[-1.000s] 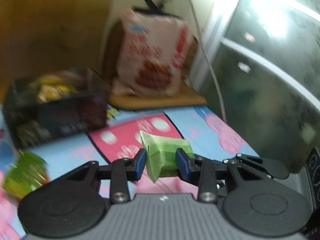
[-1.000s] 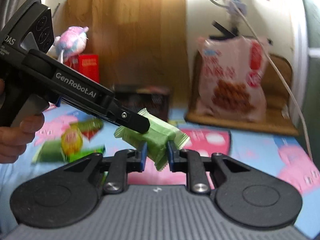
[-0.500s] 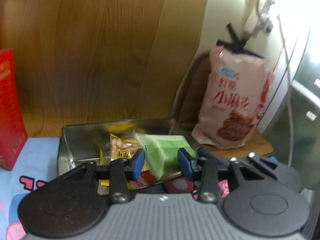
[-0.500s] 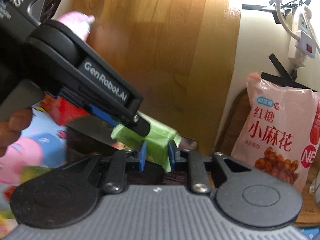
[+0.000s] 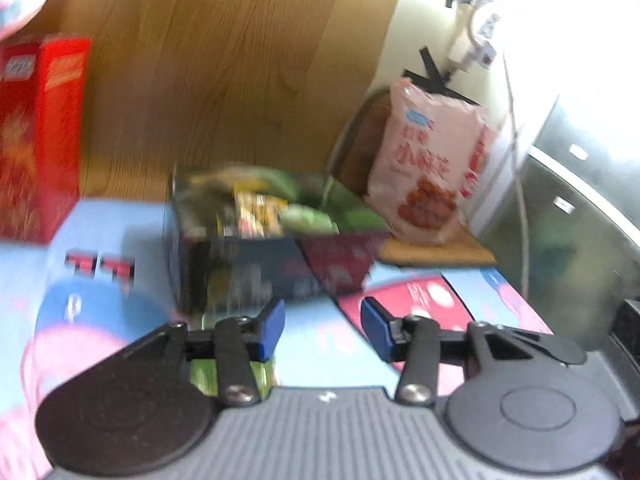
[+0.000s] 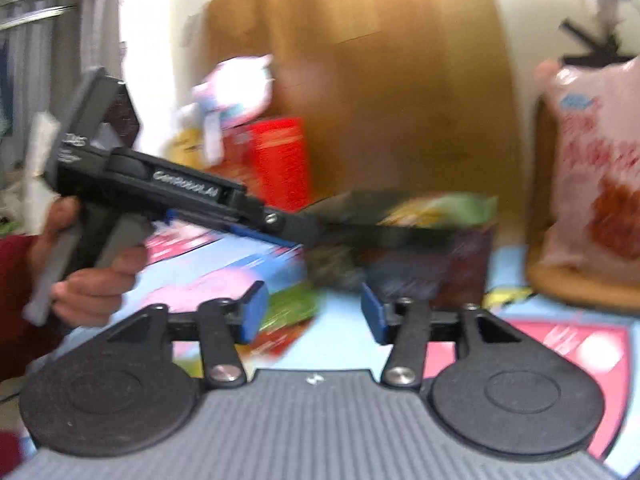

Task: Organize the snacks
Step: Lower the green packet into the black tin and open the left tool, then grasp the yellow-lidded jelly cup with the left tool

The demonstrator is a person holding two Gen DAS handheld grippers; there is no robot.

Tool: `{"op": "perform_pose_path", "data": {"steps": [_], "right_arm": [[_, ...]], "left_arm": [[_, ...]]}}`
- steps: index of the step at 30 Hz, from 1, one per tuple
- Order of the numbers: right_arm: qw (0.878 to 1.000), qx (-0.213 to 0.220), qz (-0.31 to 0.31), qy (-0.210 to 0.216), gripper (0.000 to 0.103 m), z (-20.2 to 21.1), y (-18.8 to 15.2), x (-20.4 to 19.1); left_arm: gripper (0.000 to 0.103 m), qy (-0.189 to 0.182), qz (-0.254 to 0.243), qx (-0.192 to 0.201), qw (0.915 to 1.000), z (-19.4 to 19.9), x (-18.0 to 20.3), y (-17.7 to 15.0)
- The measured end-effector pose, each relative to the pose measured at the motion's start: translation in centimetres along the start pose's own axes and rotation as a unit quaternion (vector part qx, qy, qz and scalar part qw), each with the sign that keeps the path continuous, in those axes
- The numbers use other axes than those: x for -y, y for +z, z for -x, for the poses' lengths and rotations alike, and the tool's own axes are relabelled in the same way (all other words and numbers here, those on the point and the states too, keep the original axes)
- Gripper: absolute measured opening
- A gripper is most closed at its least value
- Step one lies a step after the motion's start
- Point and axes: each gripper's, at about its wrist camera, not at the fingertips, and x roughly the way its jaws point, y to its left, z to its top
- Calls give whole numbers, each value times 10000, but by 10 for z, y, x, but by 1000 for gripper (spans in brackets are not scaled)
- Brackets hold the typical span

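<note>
Left gripper: my left gripper [image 5: 322, 326] has its fingers apart with nothing between them, held low over the worktop [image 5: 312, 344].
Right gripper: my right gripper [image 6: 310, 314] is spread wide too and carries nothing.
Snack box: the dark box [image 5: 276, 256] sits straight ahead of the left fingers, near but not touching. It holds yellow and green packets [image 5: 280, 208], blurred.
Loose snacks: a green packet [image 5: 232, 376] lies under my left gripper's left finger. In the right view, 1 green-and-red packet [image 6: 290, 316] lies on the worktop just ahead of the right fingers, left of centre, between them and the box.
Key relation: I judge that loose packet to be the next pick. It lies nearer the right gripper than the box does. Its long axis looks roughly crosswise to the fingers, though blur makes this uncertain.
Writing: I can read "GenRobot.AI" on the left gripper's body [image 6: 186, 190] in the right view. The pink bag [image 5: 428, 168] carries red Chinese characters, too smeared to read. The red carton [image 5: 38, 136] print is unreadable.
</note>
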Motion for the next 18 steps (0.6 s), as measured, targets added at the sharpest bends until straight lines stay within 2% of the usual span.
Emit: {"op": "perform_pose_path", "data": {"steps": [3,6,10,11,13,15,16,18], "right_arm": [[9989,-335,281,197,61,-1,-14,-25],[9953,-642,718,36,63,-11,-28,-48],[9920,-968,814,30,62,-33,-31,-54],[9919,-980,802,15,61,-36,-32,-55],[9932,-974,638,-60,45,-36,-32,-55],[9937,-961,559,-134,40,-30,-32,-56],[9943,-929,502,-148,35,-27,-33,-57],[9950,-829,495,-261,32,-20,-34,-59]], "left_arm": [[43,-232,140,-105,9996,18,0,-25],[43,-402,204,-164,9988,28,4,-45],[41,-152,8,-427,9990,22,14,-64],[40,-90,-15,-486,9988,19,16,-66],[38,25,-121,-389,9992,23,19,-73],[38,22,-158,-372,9992,28,22,-77],[38,-19,-144,-357,9993,30,23,-79],[38,-157,-102,-344,9992,33,24,-79]]}}
